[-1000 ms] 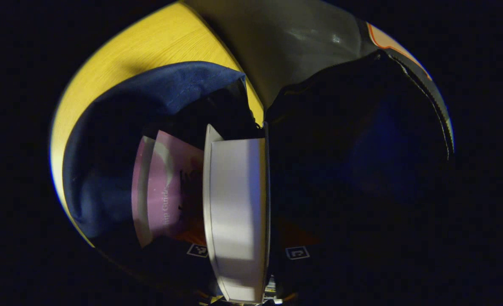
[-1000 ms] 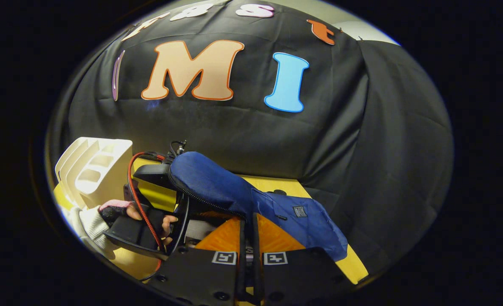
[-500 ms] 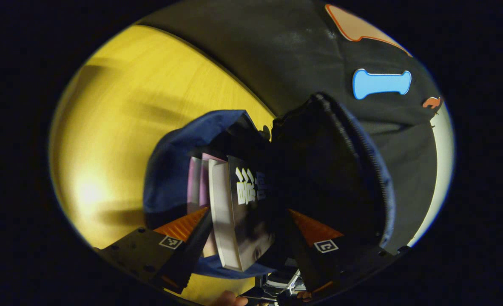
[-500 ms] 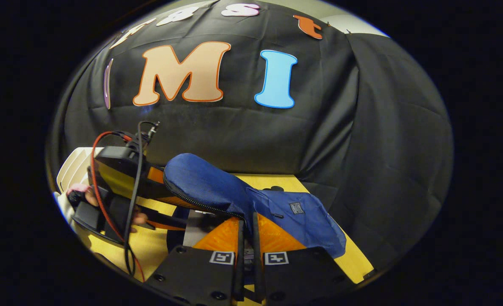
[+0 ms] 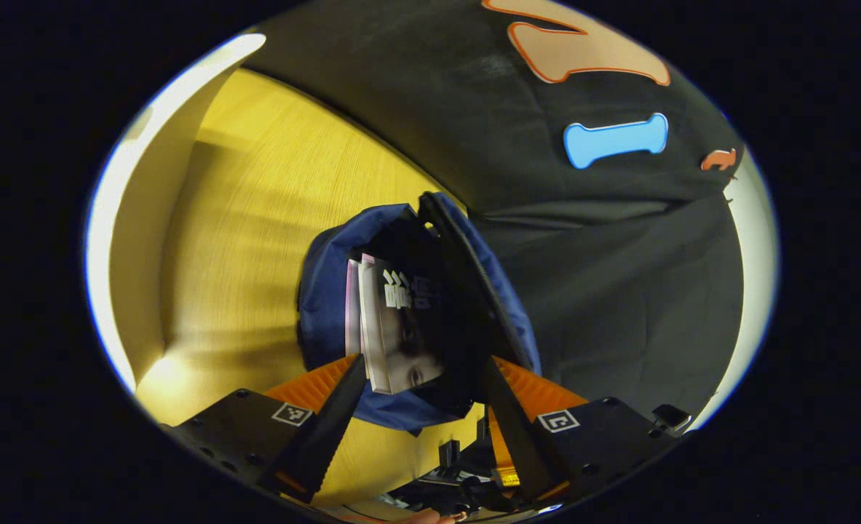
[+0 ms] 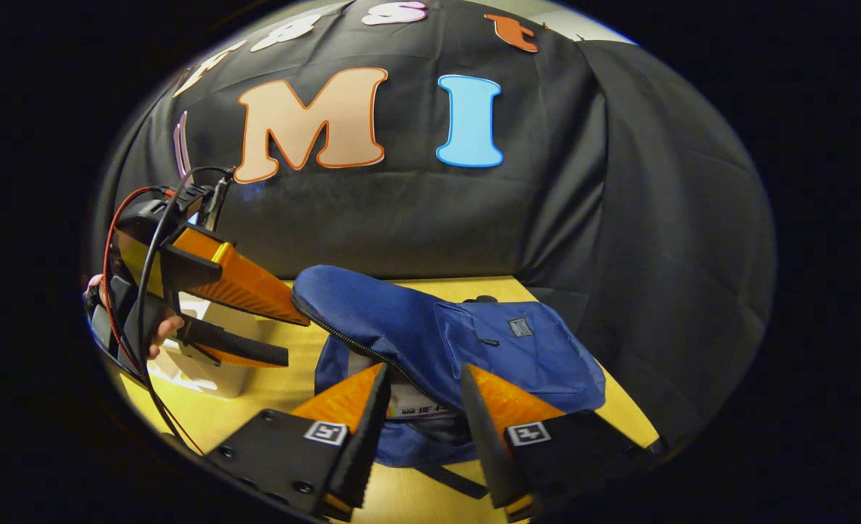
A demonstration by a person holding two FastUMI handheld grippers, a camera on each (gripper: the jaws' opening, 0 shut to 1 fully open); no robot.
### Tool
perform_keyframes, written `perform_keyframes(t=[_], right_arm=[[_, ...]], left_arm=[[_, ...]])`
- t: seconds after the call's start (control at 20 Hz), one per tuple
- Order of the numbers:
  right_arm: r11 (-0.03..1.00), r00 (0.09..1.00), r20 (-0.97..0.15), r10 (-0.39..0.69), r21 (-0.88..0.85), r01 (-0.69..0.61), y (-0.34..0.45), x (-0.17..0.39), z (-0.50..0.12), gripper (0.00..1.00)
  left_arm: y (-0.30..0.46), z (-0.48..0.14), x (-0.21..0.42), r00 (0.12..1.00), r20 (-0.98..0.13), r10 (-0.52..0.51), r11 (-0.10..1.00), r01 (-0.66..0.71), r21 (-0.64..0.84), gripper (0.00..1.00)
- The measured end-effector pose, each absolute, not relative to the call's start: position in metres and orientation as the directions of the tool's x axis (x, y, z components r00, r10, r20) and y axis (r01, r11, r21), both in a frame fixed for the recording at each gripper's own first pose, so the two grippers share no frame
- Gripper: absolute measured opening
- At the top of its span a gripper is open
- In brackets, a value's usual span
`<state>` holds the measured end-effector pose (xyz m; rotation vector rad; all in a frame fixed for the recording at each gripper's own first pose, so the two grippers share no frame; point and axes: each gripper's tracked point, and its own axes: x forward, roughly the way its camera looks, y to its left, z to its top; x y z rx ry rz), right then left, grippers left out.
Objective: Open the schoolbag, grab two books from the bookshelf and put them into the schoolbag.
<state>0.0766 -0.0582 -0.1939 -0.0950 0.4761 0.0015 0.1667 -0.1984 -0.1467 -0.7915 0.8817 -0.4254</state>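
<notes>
Schoolbag with two books, both grippers empty

The blue schoolbag (image 6: 474, 342) lies on the yellow table (image 5: 255, 240) near its back edge; left gripper view shows two books (image 5: 390, 327) inside. The left gripper (image 5: 419, 393) and right gripper (image 6: 423, 407) gape wide, holding nothing.

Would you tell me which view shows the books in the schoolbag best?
The left gripper view: it looks into the open schoolbag at both books. The right gripper view shows just a pale edge under the flap.
</notes>
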Motion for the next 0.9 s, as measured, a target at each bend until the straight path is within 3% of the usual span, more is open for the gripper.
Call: perform_keyframes(t=[0.2, 0.5, 0.6, 0.65, 0.8, 0.9], right_arm=[[0.995, 0.913, -0.409, -0.014, -0.098, -0.028, -0.044, 0.056, -0.159, 0.70], [0.997, 0.958, -0.287, 0.019, -0.062, -0.039, -0.009, 0.058, -0.102, 0.99], [0.997, 0.969, -0.246, 0.036, -0.056, -0.051, 0.004, 0.060, -0.085, 0.94], [0.997, 0.973, -0.226, 0.045, -0.053, -0.059, 0.011, 0.062, -0.077, 0.99], [0.995, 0.981, -0.175, 0.079, -0.050, -0.089, 0.028, 0.063, -0.056, 0.95], [0.994, 0.984, -0.154, 0.093, -0.051, -0.102, 0.037, 0.063, -0.047, 0.99]], left_arm=[[-0.173, -0.118, 0.138, 0.610, -0.531, -0.588, 0.713, 0.081, -0.696, 0.96], [-0.105, -0.081, 0.100, 0.747, -0.529, -0.403, 0.879, 0.155, -0.451, 0.96], [-0.075, -0.066, 0.094, 0.813, -0.501, -0.298, 0.936, 0.147, -0.320, 0.96], [-0.060, -0.056, 0.089, 0.844, -0.473, -0.253, 0.956, 0.144, -0.254, 0.96], [-0.022, -0.031, 0.076, 0.917, -0.382, -0.112, 0.993, 0.093, -0.067, 0.95], [-0.005, -0.014, 0.065, 0.941, -0.336, -0.047, 0.999, 0.053, 0.007, 0.95]])
